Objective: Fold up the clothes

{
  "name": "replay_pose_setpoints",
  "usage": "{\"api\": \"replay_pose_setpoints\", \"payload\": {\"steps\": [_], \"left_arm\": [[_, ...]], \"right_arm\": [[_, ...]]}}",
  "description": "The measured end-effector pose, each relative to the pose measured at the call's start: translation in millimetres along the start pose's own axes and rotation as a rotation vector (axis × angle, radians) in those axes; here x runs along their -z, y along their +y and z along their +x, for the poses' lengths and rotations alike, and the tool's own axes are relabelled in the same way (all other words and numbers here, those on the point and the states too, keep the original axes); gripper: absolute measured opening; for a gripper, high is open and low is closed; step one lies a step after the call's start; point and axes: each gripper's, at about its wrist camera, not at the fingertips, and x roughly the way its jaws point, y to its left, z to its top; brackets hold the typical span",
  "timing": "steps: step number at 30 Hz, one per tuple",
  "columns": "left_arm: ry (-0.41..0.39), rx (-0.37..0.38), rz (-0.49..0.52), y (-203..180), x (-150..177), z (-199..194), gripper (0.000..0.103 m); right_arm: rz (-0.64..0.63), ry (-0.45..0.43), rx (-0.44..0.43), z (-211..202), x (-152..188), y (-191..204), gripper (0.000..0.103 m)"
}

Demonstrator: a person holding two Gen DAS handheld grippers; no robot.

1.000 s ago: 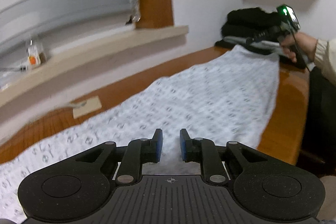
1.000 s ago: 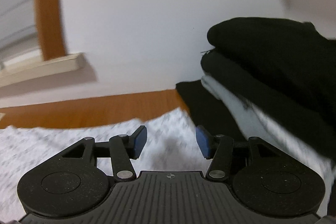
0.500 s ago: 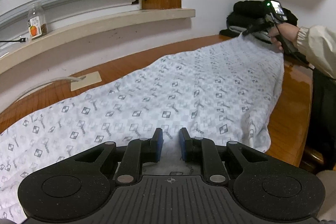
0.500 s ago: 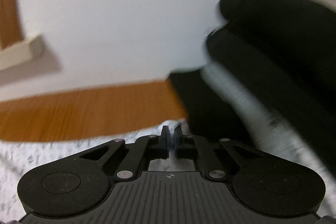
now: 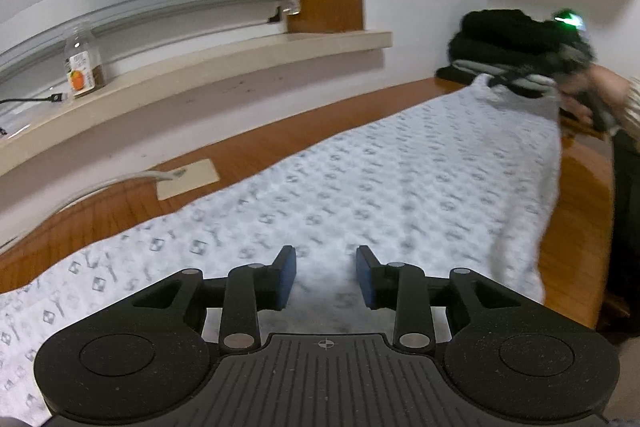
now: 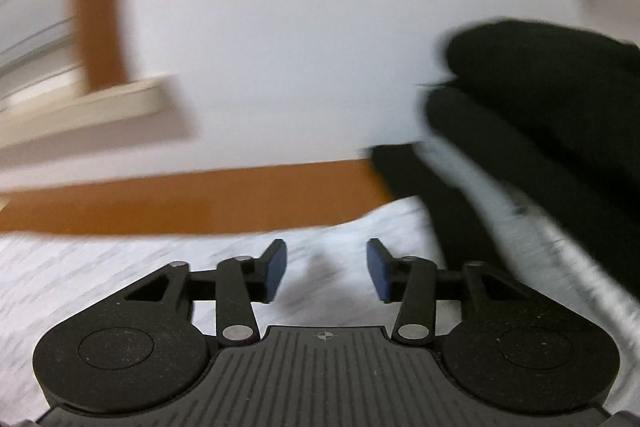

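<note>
left gripper (image 5: 326,277): fingers spread wider | right gripper (image 6: 327,269): fingers reopened, releasing cloth (image 5: 400,195)

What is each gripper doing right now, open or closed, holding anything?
Left gripper: open, empty, over the patterned cloth.
Right gripper: open, empty, over the cloth's far end.

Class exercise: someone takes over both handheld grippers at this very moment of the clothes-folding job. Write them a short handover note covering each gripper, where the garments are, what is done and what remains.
Left gripper: open, empty, low over the near end of the patterned white garment.
Right gripper: open, empty, over the garment's far end, beside the stack of folded dark clothes.
The garment lies spread flat along the wooden table, its right edge hanging over the table's side.
Done: garment laid out; other clothes already stacked at the far end.
Left: no fold shows in this garment yet. Grip both ends, fold it, then probably add it to the stack.
</note>
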Motion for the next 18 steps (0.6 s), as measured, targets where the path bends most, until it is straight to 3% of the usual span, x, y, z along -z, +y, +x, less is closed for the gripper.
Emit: {"api": "replay_pose_setpoints", "payload": {"steps": [13,18], "left_arm": [[0.027,-0.044,-0.022,7.9,14.7,-3.9,0.04],[0.028,-0.069,-0.038,18.4,25.2,-7.6,0.042]], "right_arm": [[-0.306,-0.023,-0.519,-68.7,38.4,224.0,0.051],[-0.424,0.021,-0.662,-94.3,42.4,276.4,0.048]]}}
